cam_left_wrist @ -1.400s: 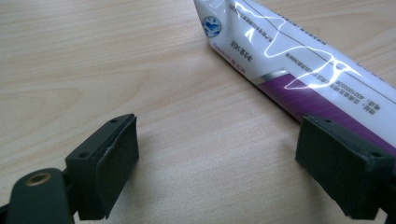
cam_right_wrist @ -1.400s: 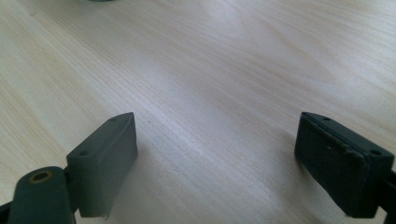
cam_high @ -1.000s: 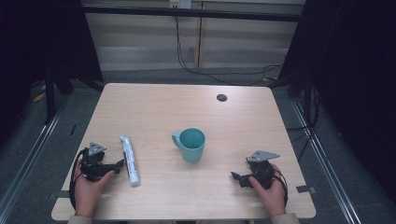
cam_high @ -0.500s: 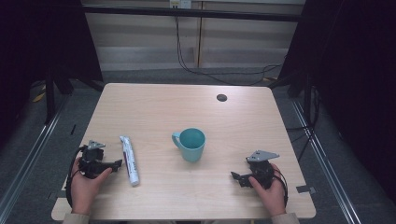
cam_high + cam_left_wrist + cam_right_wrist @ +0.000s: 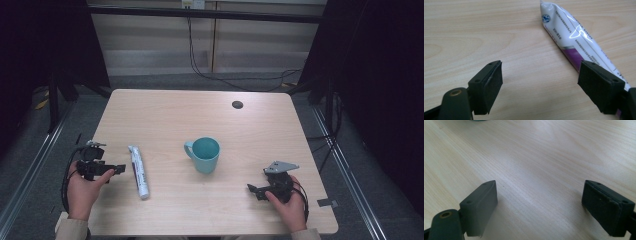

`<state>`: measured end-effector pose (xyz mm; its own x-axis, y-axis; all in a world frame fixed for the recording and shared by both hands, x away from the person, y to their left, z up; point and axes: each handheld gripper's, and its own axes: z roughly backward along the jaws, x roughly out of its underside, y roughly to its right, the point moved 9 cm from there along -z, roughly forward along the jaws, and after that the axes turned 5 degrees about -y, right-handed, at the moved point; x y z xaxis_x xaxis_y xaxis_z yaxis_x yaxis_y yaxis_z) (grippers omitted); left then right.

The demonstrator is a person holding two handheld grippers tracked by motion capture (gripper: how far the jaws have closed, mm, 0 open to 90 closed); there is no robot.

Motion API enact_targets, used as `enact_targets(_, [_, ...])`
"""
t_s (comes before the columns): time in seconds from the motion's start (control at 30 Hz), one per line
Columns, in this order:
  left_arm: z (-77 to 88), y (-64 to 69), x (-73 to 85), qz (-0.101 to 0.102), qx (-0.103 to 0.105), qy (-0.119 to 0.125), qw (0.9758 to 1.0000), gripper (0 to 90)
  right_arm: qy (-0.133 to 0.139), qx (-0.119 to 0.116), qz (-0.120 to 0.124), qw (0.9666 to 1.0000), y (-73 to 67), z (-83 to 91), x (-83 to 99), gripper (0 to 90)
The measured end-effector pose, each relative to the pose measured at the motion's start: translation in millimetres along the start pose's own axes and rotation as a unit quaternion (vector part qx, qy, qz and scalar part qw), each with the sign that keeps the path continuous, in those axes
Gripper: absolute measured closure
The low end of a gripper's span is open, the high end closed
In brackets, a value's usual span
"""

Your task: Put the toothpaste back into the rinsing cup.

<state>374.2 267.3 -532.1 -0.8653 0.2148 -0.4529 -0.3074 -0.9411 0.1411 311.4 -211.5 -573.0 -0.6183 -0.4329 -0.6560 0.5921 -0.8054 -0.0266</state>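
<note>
My left tongs (image 5: 119,169) stand apart with nothing between the pads; the gripper view shows bare wood in the gap and the white-and-purple tube (image 5: 576,42) lying past the right-hand pad (image 5: 599,87), not inside it. The jaws have just been closing a little, yet they grip nothing. The tube (image 5: 138,171) lies flat on the worktop (image 5: 165,115), just beside the left tongs, its long axis running roughly toward and away from me.

Judgement: to take it cleanly I should shift the tongs sideways until the tube's body sits centred between the pads, approach across its width rather than along it, and close near the middle, since the glossy skin may slip.

My right tongs (image 5: 252,189) are likewise apart and empty, low over bare wood, well apart from the tube.

The teal mug (image 5: 204,154) stands upright, beyond the tube toward the right tongs, well clear of the tube. A small dark disc (image 5: 237,104) sits far beyond the tube. Nothing obstructs the approach.
</note>
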Motion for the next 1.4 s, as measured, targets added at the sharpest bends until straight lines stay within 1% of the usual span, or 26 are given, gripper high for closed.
enact_targets(0.03, [1.3,0.0,-0.7,-0.004,0.002,-0.007,1.0000,19.4,0.000,0.000,0.000,1.0000,0.0,0.0,0.0,12.6])
enact_targets(0.07, [2.2,0.7,-2.3,-0.001,0.001,-0.007,1.0000,19.4,0.000,0.000,0.000,1.0000,0.0,0.0,0.0,12.6])
enact_targets(0.1, [3.6,1.4,-4.1,-0.002,0.003,-0.009,1.0000,19.4,0.000,0.000,0.000,1.0000,0.0,0.0,0.0,12.6])
enact_targets(0.17, [5.4,3.5,-8.0,0.003,0.006,-0.011,0.9999,19.2,0.000,0.000,0.000,1.0000,0.1,-0.1,-0.1,12.6])
enact_targets(0.2, [6.3,3.6,-10.0,-0.001,0.005,-0.013,0.9999,18.5,0.000,0.001,0.000,1.0000,0.2,-0.1,-0.1,12.6])
enact_targets(0.23, [7.1,4.2,-12.2,0.001,0.007,-0.012,0.9999,18.3,0.000,0.000,0.000,1.0000,0.1,-0.1,-0.1,12.6])
enact_targets(0.27, [7.5,5.4,-14.6,0.007,0.011,-0.010,0.9999,17.4,0.000,0.001,-0.001,1.0000,0.1,-0.1,-0.1,12.6])
enact_targets(0.3, [8.0,6.5,-16.8,0.008,0.017,-0.008,0.9998,15.1,0.000,0.001,0.000,1.0000,0.1,-0.1,-0.1,12.6])
enact_targets(0.37, [8.3,8.8,-20.6,0.009,0.026,-0.006,0.9996,15.3,0.000,0.001,0.000,1.0000,0.1,-0.1,-0.1,12.6])
enact_targets(0.4, [8.0,10.5,-22.5,0.014,0.031,-0.005,0.9994,15.2,0.000,0.001,0.000,1.0000,0.1,-0.1,-0.1,12.6])
enact_targets(0.47, [6.5,12.3,-25.9,0.021,0.033,-0.006,0.9992,15.2,0.000,0.001,0.000,1.0000,0.1,-0.1,-0.1,12.6])
enact_targets(0.5, [5.8,13.6,-27.2,0.024,0.037,-0.005,0.9990,15.3,0.000,0.001,0.000,1.0000,0.1,-0.1,-0.1,12.6])
enact_targets(0.57, [3.4,16.3,-28.5,0.024,0.041,-0.007,0.9989,15.2,0.000,0.001,0.000,1.0000,0.1,-0.1,-0.1,12.6])
enact_targets(0.7, [-1.6,19.0,-28.4,0.028,0.040,-0.015,0.9987,15.7,0.000,0.001,0.000,1.0000,0.1,-0.1,-0.1,12.6])
enact_targets(0.73, [-1.9,19.4,-29.2,0.025,0.038,-0.015,0.9988,16.0,0.000,0.001,0.000,1.0000,0.1,-0.1,-0.1,12.6])
enact_targets(0.8, [-1.9,21.8,-31.1,0.027,0.041,-0.012,0.9987,17.4,0.000,0.001,0.000,1.0000,0.1,-0.1,-0.1,12.6])
enact_targets(0.87, [-3.8,24.7,-32.0,0.021,0.039,-0.017,0.9989,18.1,0.000,0.001,0.000,1.0000,0.1,-0.1,-0.1,12.6])
enact_targets(1.0, [-6.6,27.0,-32.7,0.019,0.035,-0.022,0.9989,20.1,0.000,0.001,0.000,1.0000,0.1,-0.1,-0.1,12.6])
enact_targets(1.03, [-8.3,28.0,-33.1,0.016,0.033,-0.029,0.9989,21.3,0.000,0.001,0.000,1.0000,0.1,-0.1,-0.1,12.7])
enact_targets(1.1, [-9.6,29.0,-33.5,0.016,0.032,-0.031,0.9989,21.4,0.000,0.001,0.000,1.0000,0.1,-0.1,-0.1,12.6])
enact_targets(1.13, [-10.0,29.2,-33.8,0.012,0.031,-0.033,0.9989,21.4,0.000,0.001,0.000,1.0000,0.1,-0.1,-0.1,12.6])
enact_targets(1.2, [-11.7,30.8,-35.2,0.010,0.028,-0.036,0.9989,21.7,0.000,0.001,0.000,1.0000,0.1,-0.1,-0.1,12.6])
enact_targets(1.37, [-14.6,31.6,-36.6,0.011,0.023,-0.038,0.9989,21.8,0.000,0.001,0.000,1.0000,0.2,-0.1,-0.2,12.6])
enact_targets(1.4, [-15.7,32.2,-36.6,0.014,0.024,-0.039,0.9989,21.8,0.000,0.000,-0.001,1.0000,0.1,-0.1,-0.1,12.6])
